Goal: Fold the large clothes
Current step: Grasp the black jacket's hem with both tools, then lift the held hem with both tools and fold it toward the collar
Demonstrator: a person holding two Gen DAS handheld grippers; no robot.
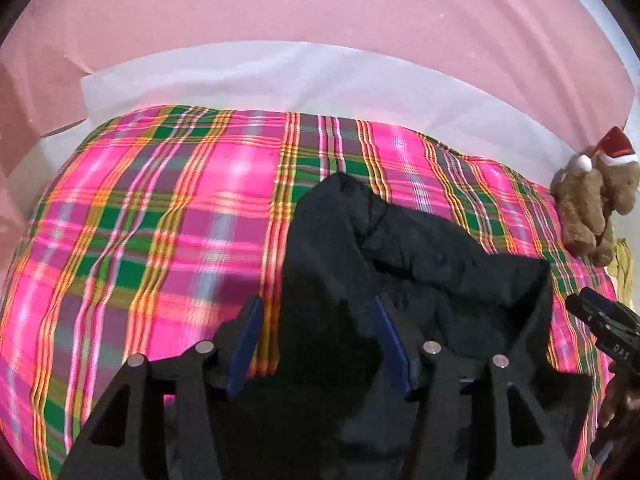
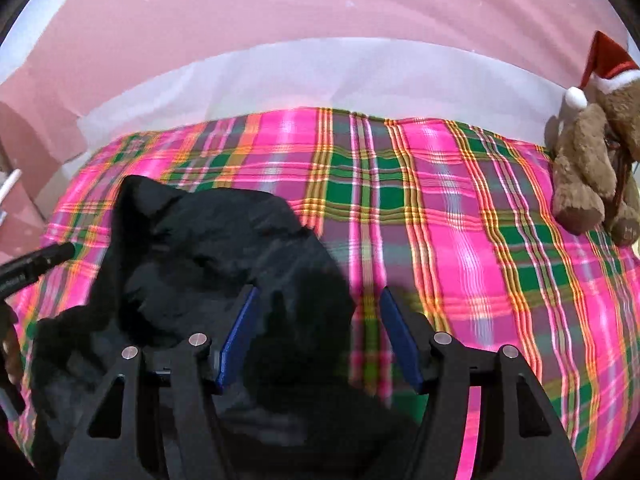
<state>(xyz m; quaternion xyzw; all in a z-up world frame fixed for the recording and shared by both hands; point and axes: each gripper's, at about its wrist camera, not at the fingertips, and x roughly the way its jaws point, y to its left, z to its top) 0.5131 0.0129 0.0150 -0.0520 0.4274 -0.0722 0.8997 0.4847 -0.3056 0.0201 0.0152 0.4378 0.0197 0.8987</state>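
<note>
Left wrist view, near to far: my left tongs (image 1: pixel 318 340) stand apart, blue pads clear, black cloth draped between them but neither pad pressing on it, so open, nothing gripped. Right wrist view: right tongs (image 2: pixel 318 340) also apart, the garment's right edge running between the pads with plaid showing beside it; no clamp there either.

Key relation: the black garment (image 1: pixel 420 280) sits directly under and ahead of both tongs, on the near half of the bed, bunched rather than flat. From the left tongs it spreads to the right; from the right tongs it spreads to the left. So it lies between my two hands, each tong over one near side edge. Its long axis looks to run from the near edge toward the far edge, ending in a peak pointing at the wall, though the heap is too crumpled to be sure. Neither hand is clearly nearer; my read is a two-handed pick at the near hem.

Beyond it: bare plaid bedspread (image 1: pixel 140 220) to the far edge, then a white sheet strip (image 1: pixel 240 76) and the pink wall (image 1: pixel 320 4).

Count: one garment, two tongs, one plush bear (image 2: pixel 592 168) in a Santa hat at the far right corner, well apart from the cloth.
</note>
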